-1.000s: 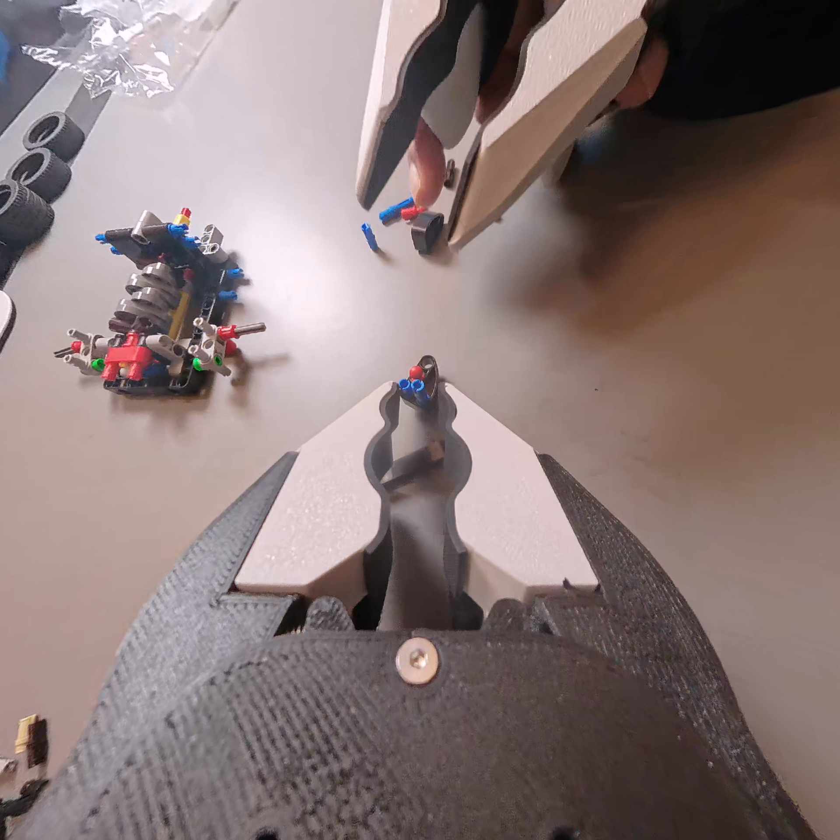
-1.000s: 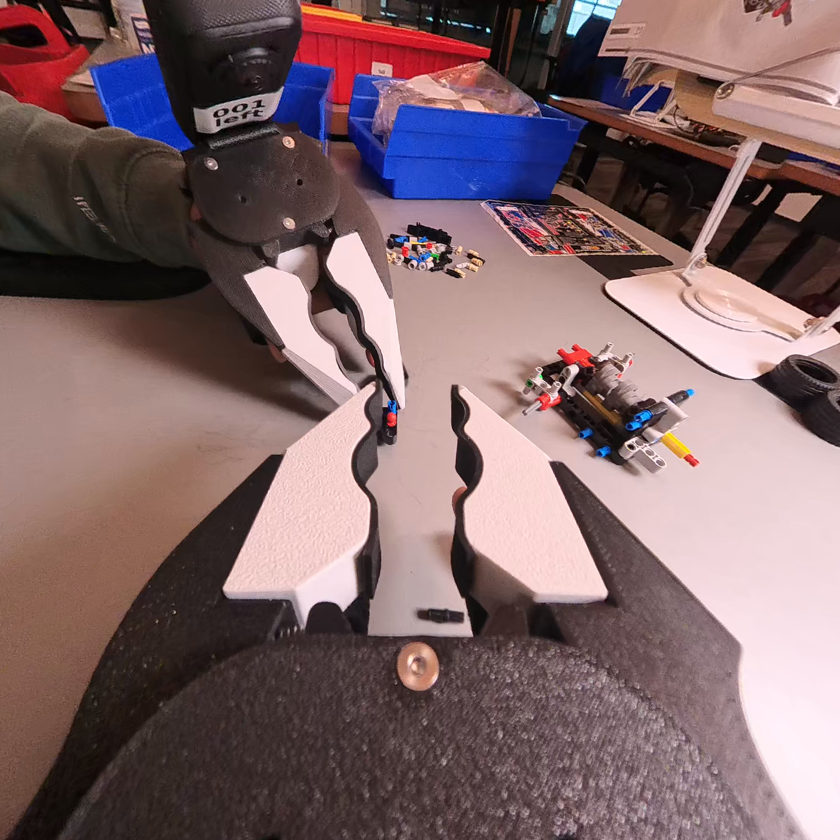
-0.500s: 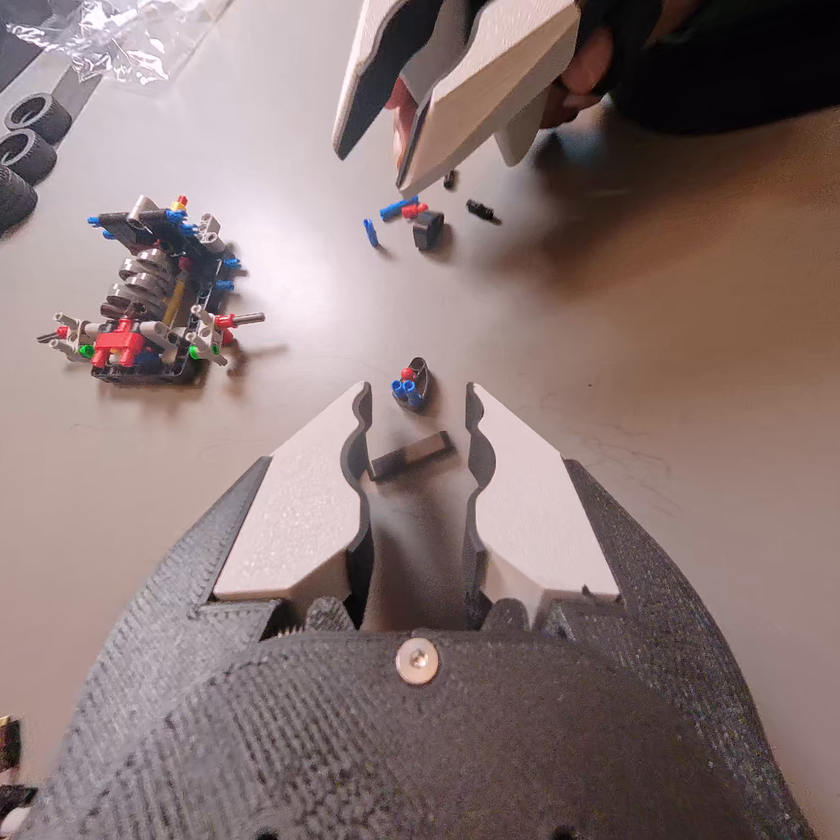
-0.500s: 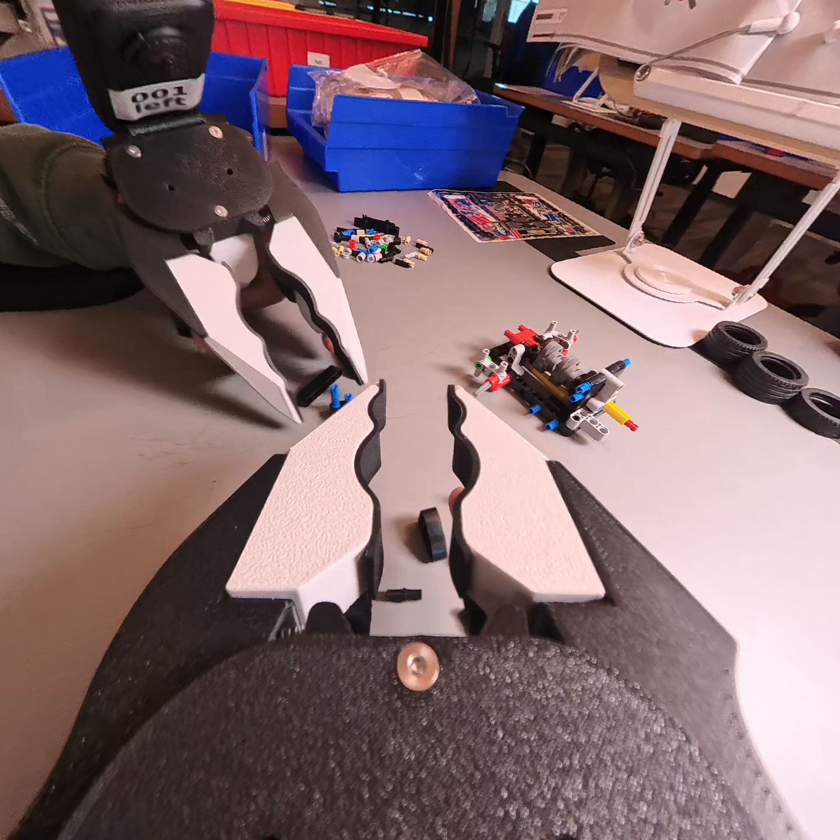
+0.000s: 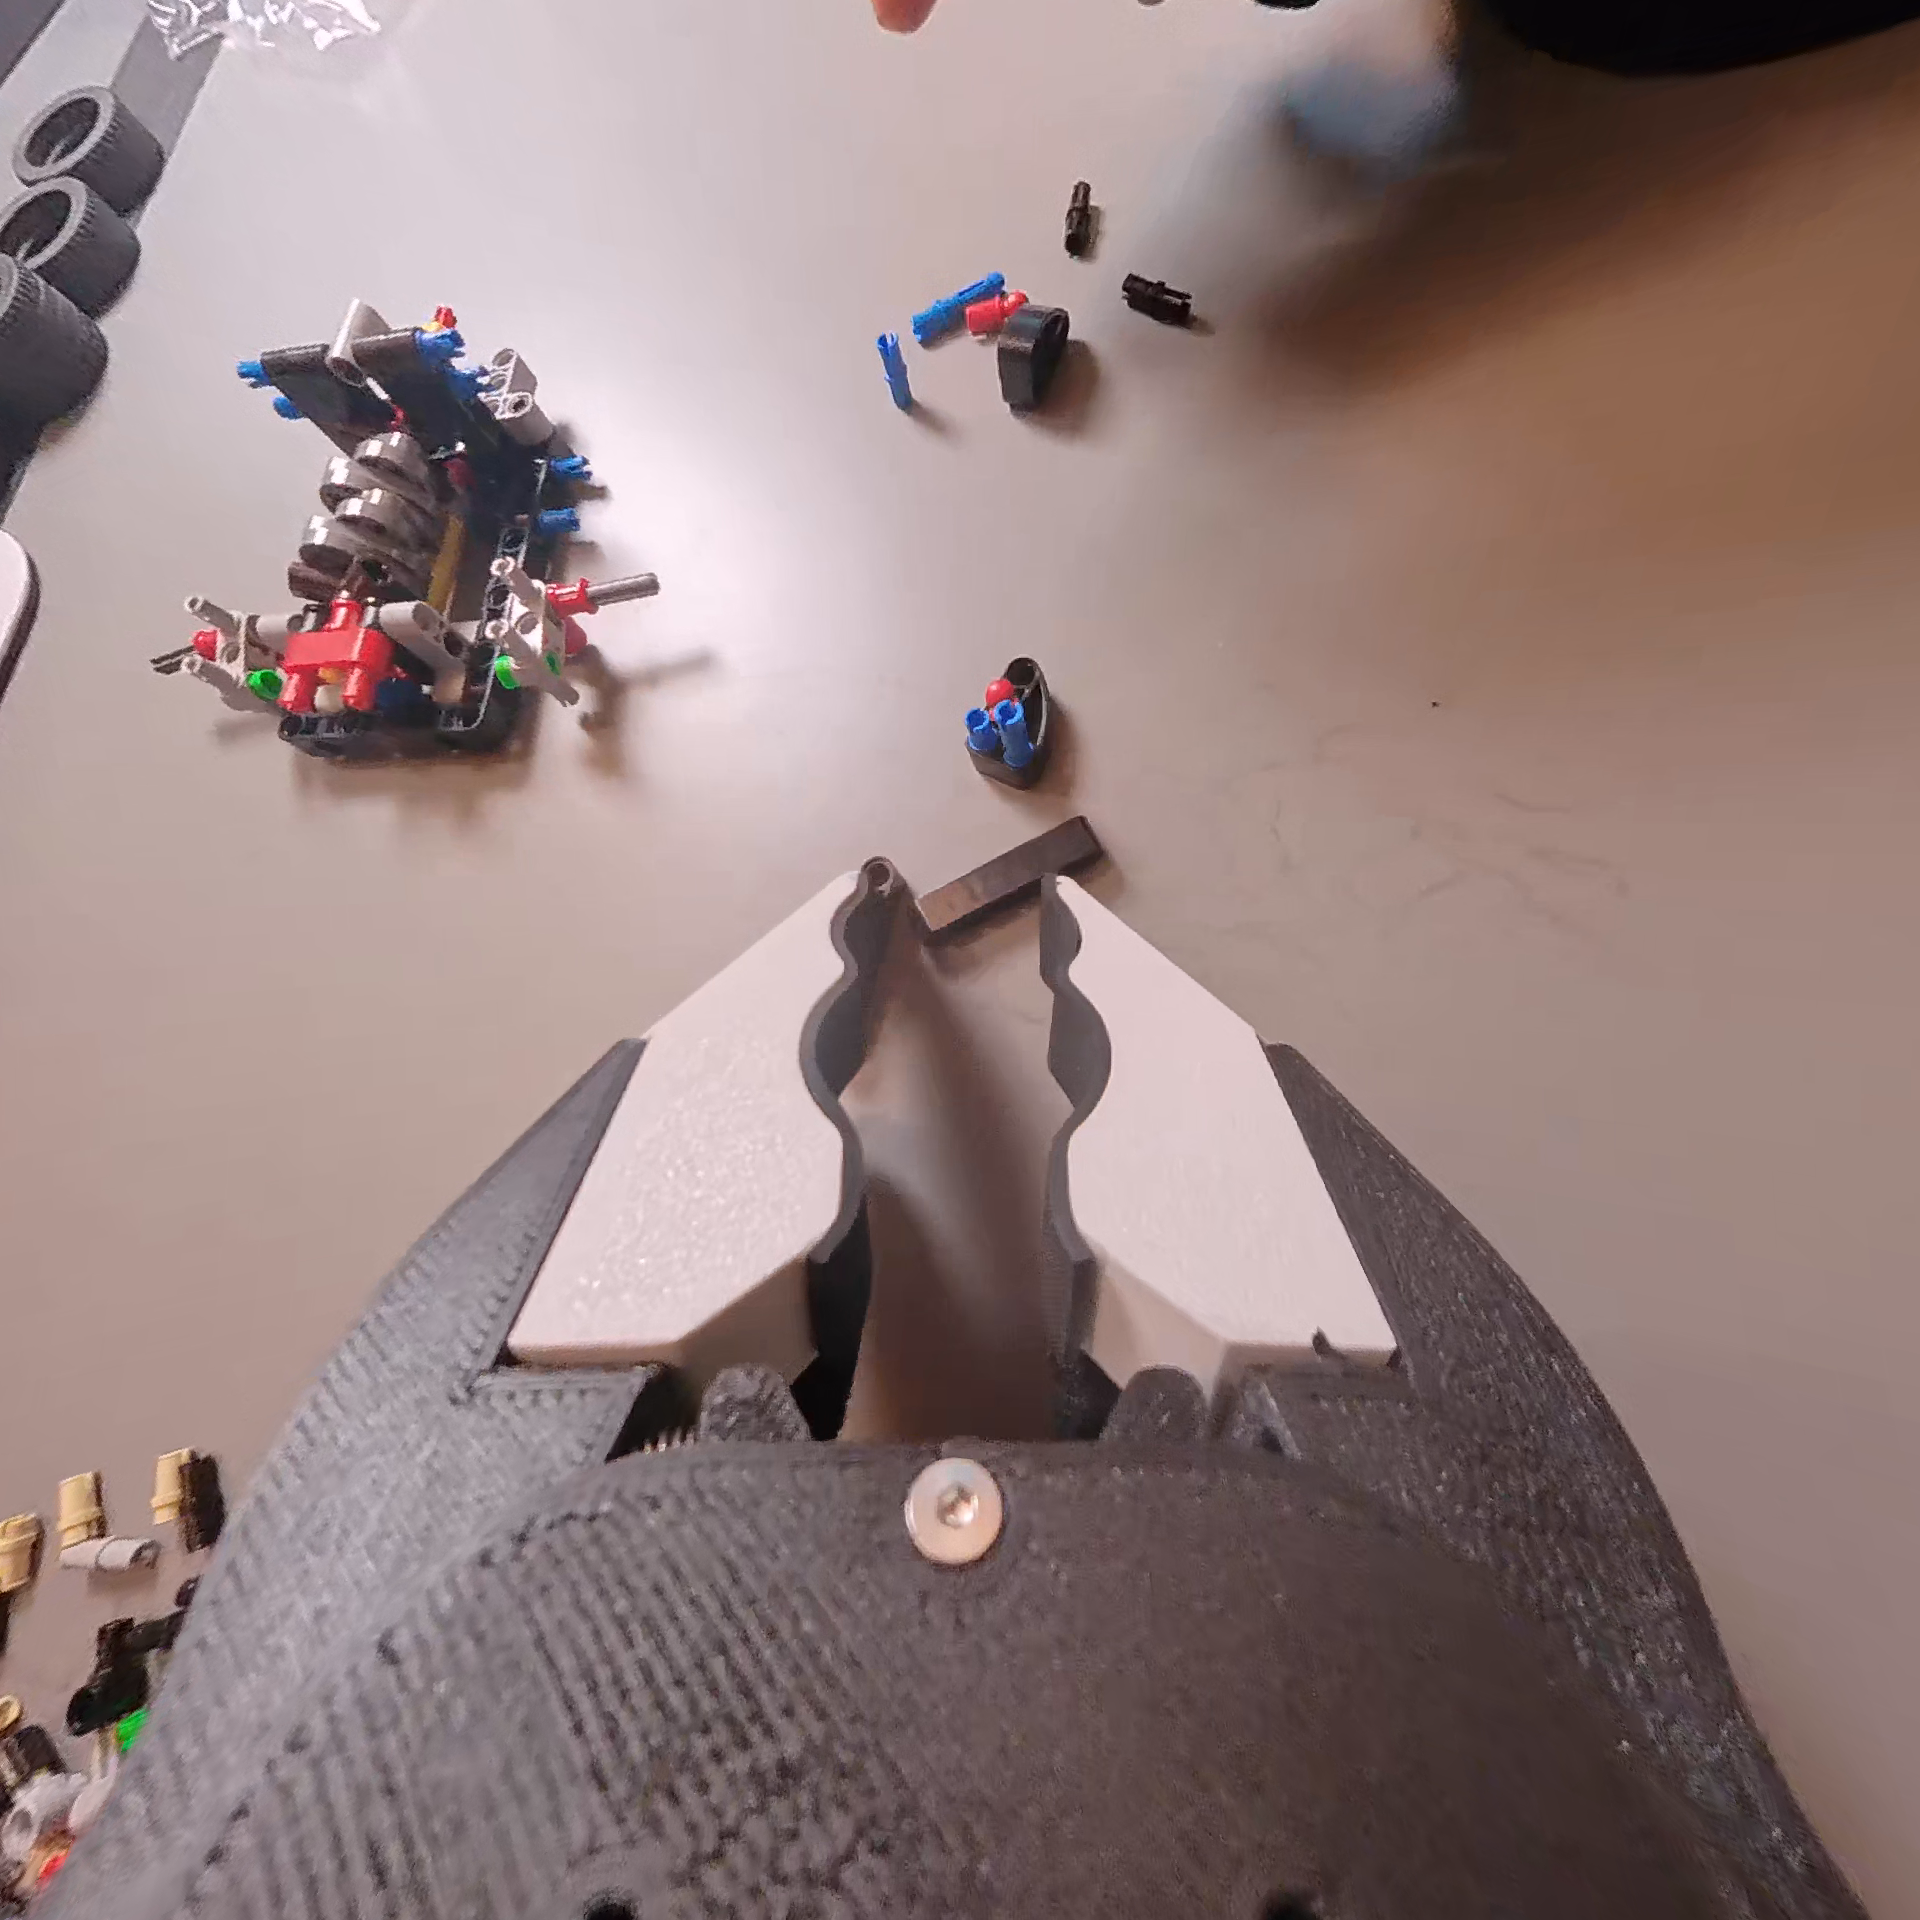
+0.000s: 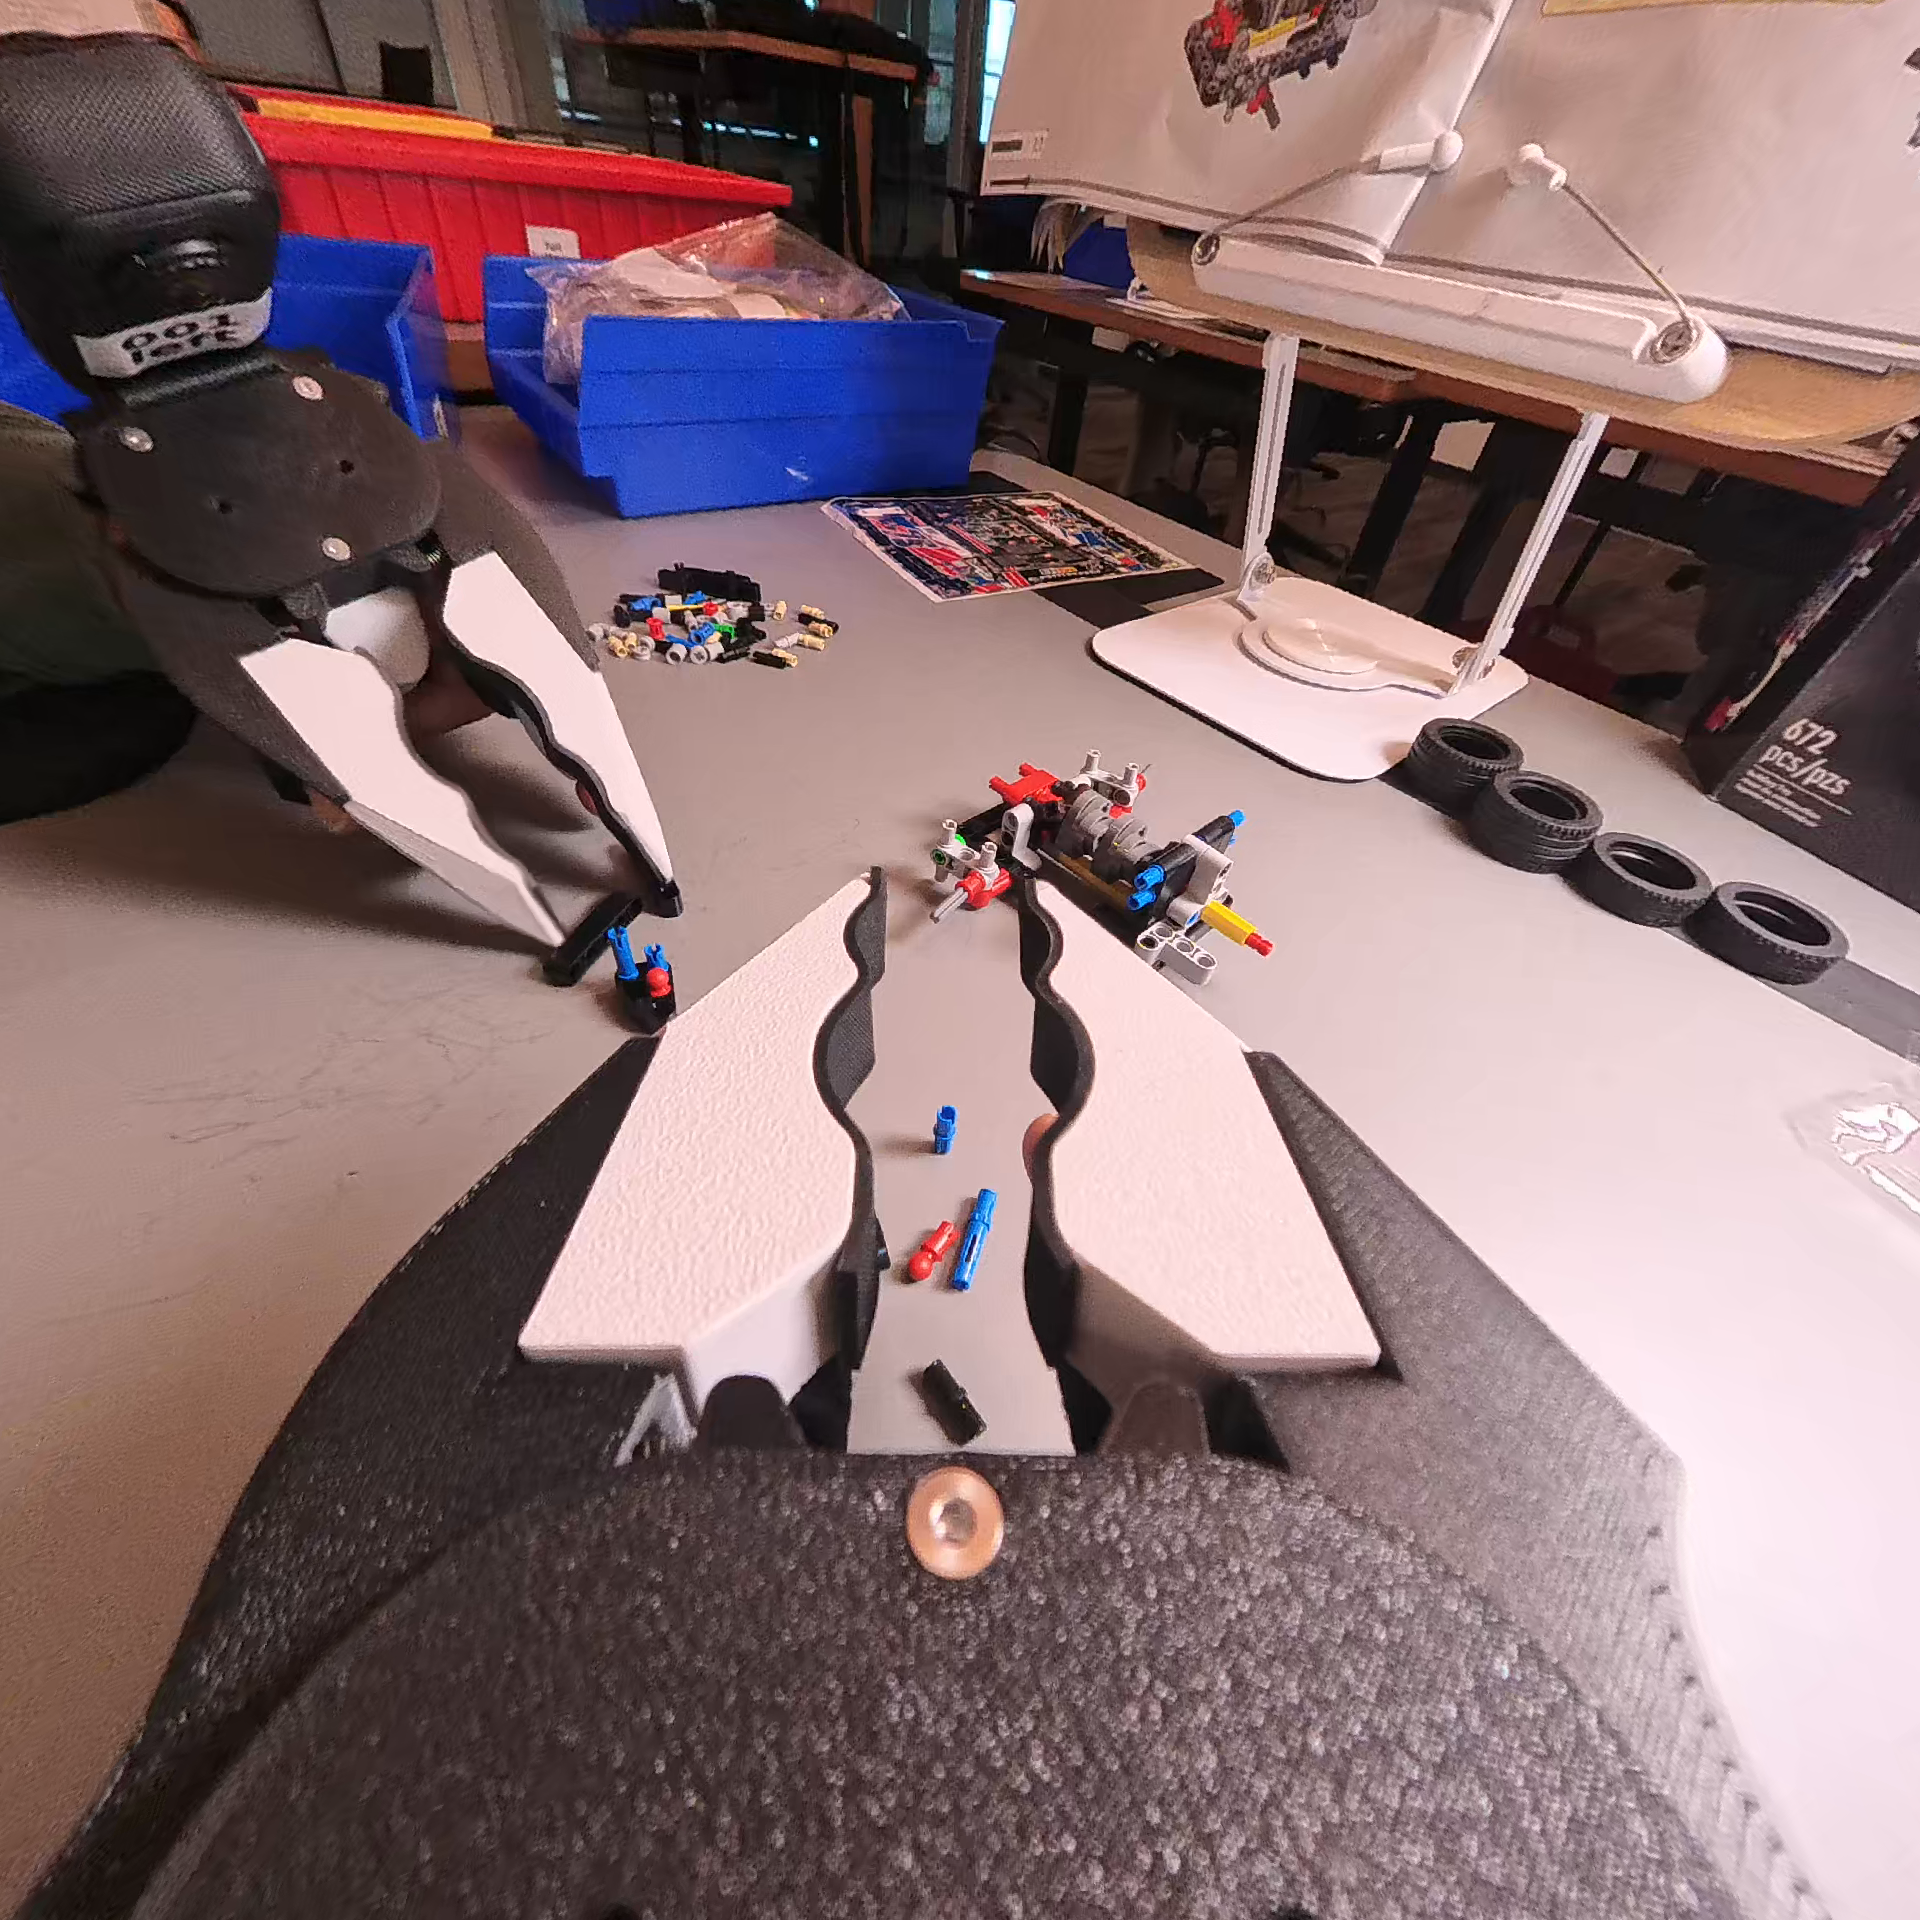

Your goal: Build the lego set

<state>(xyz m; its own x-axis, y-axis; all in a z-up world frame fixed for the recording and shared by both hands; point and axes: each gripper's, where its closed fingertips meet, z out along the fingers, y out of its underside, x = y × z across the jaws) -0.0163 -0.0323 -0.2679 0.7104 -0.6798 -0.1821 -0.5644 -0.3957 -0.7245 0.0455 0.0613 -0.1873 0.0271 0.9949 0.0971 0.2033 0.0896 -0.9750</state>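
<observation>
Between the parted fingers of your left gripper [image 5: 961, 894] lies the flat black lego beam [image 5: 1010, 878], near the partly built lego chassis [image 5: 416, 540]; centre it before closing, your right gripper [image 6: 954, 899] hovering empty, jaws apart.

Grey surface [image 6: 1455, 1143]. White tongs [image 6: 951, 904] with black padding. Black tyres [image 6: 1642, 878]. Blue bins [image 6: 769, 416], a red bin [image 6: 499, 197]. Loose pins [image 6: 961, 1242] are blue, red, black.
</observation>
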